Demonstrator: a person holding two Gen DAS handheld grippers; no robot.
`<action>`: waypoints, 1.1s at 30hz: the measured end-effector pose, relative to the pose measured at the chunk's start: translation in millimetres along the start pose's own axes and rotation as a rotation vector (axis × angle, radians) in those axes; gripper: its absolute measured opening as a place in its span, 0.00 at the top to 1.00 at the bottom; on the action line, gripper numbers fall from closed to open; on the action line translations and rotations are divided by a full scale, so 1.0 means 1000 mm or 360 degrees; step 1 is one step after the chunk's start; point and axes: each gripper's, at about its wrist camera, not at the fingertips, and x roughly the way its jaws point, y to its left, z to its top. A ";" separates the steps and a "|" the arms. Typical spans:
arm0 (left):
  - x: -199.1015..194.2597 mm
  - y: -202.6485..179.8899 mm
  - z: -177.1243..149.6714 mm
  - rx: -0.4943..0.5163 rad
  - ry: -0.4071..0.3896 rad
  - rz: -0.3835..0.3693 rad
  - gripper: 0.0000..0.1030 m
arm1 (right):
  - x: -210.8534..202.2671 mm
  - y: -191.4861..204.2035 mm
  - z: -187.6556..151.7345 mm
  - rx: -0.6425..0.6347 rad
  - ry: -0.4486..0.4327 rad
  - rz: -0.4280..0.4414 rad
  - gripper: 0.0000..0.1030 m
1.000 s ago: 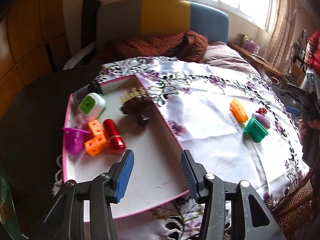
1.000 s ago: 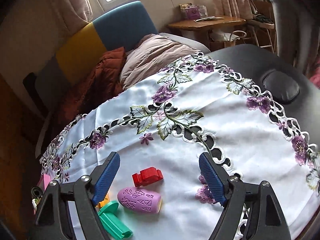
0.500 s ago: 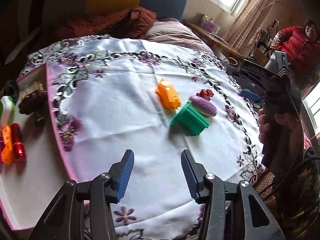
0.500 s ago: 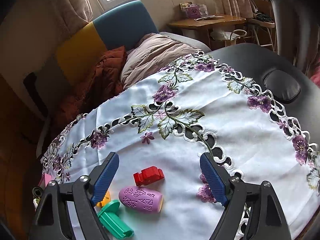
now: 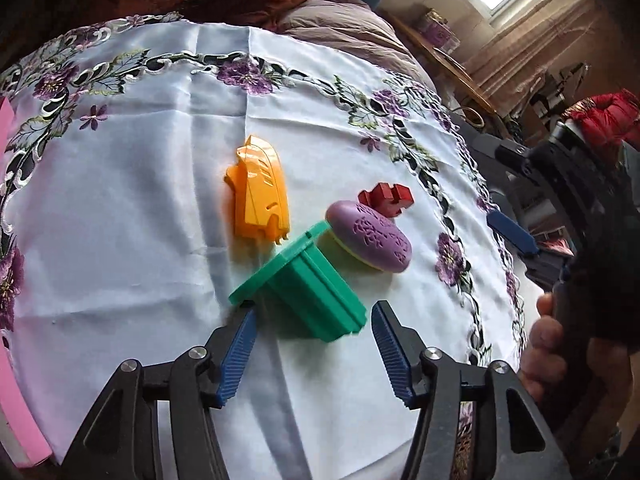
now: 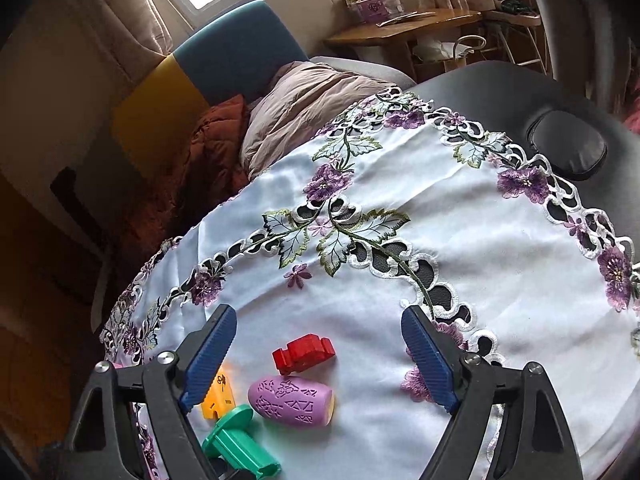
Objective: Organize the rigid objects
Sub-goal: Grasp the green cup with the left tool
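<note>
Only from the left wrist shows the whole orange piece; both hand-held grippers gape empty.

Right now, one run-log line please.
left gripper: opening, nearing green block, not gripped | right gripper: open, empty | loose: orange piece

The tablecloth is a smooth white cloth with a light sheen and embroidered cut-out borders. The orange piece is glossy plastic, the green piece matt ribbed plastic. The purple piece looks matt with a raised pattern.
</note>
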 end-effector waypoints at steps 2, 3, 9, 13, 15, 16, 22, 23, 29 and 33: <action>0.005 0.000 0.007 -0.0036 -0.0008 0.0014 0.39 | 0.001 0.000 0.000 0.0003 0.0010 0.0005 0.17; 0.007 -0.001 0.010 -0.0052 -0.0009 0.0029 0.39 | 0.002 0.001 0.000 0.0002 0.0014 0.0008 0.17; 0.021 -0.007 0.016 0.0086 -0.0002 0.0171 0.46 | 0.005 0.001 0.000 -0.0017 0.0028 -0.0010 0.16; 0.014 -0.008 0.003 0.0300 -0.0013 0.0155 0.46 | 0.010 0.001 -0.001 -0.0034 0.0062 -0.0017 0.16; 0.006 -0.003 -0.005 0.0351 -0.0041 0.0165 0.46 | 0.014 0.003 -0.003 -0.0058 0.0092 -0.0020 0.16; 0.002 0.001 -0.009 0.0362 -0.0052 0.0169 0.47 | 0.016 0.004 -0.004 -0.0068 0.0111 -0.0022 0.16; -0.027 0.029 -0.038 0.0413 -0.0145 0.0251 0.47 | 0.033 0.011 -0.014 -0.0128 0.0253 -0.0016 0.16; -0.031 0.033 -0.042 0.0428 -0.0169 0.0263 0.46 | 0.035 0.012 -0.016 -0.0140 0.0277 -0.0011 0.16; -0.035 0.046 -0.049 0.0402 -0.0197 0.0219 0.46 | 0.052 0.025 -0.033 -0.0199 0.0436 0.0028 0.16; -0.034 0.046 -0.049 0.0400 -0.0215 0.0209 0.46 | 0.060 0.035 -0.043 -0.0258 0.0489 0.0007 0.16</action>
